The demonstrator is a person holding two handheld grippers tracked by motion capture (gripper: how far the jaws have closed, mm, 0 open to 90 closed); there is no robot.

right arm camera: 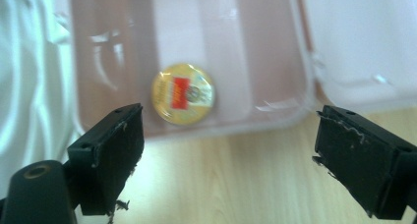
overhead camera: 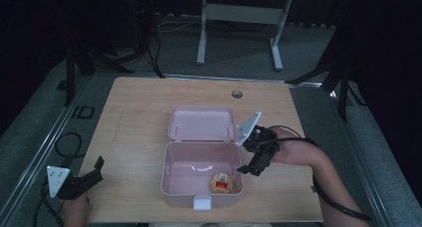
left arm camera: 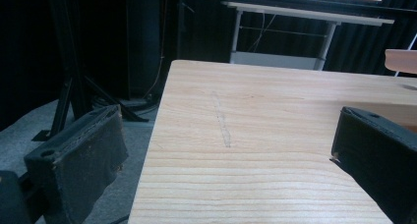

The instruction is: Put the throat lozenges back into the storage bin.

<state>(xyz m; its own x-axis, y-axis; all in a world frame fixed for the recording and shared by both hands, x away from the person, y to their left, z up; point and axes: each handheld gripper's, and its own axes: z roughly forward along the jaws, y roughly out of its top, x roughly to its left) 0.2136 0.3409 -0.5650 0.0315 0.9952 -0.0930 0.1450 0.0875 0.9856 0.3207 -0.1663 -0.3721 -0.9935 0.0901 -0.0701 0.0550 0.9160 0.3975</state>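
Holding position: the right gripper point(overhead camera: 247, 166) hangs just beside the right wall of the pink box point(overhead camera: 169, 184), at the box's near right corner, tilted down toward the table point(overhead camera: 134, 112).
Right gripper state: jaws spread wide, nothing between them; in the right gripper view point(right arm camera: 227, 150) bare tabletop and the box rim lie in the gap.
Right hand: it point(overhead camera: 283, 146) comes in from the right of the box, with a black cable trailing back along the forearm.
Pink box: it stands open near the middle of the table toward the near edge, with the lid point(overhead camera: 201, 122) folded back flat behind the tub and a white latch point(overhead camera: 202, 203) on the front wall.
Round item: a yellow disc with a red label point(overhead camera: 221, 182) lies flat on the box floor, in the near right corner of the box, apart from the right gripper; the right gripper view shows it point(right arm camera: 183, 93) inside the tub just beyond the rim.
Left gripper: it point(overhead camera: 94, 170) rests at the near left corner of the table, well apart from the box on the box's left.
Left gripper state: jaws stand wide apart and hold nothing; the left gripper view point(left arm camera: 226, 150) shows plain wood grain between them.
Grey plate: the three-cornered plate point(overhead camera: 57, 178) on the left gripper points away from the box.
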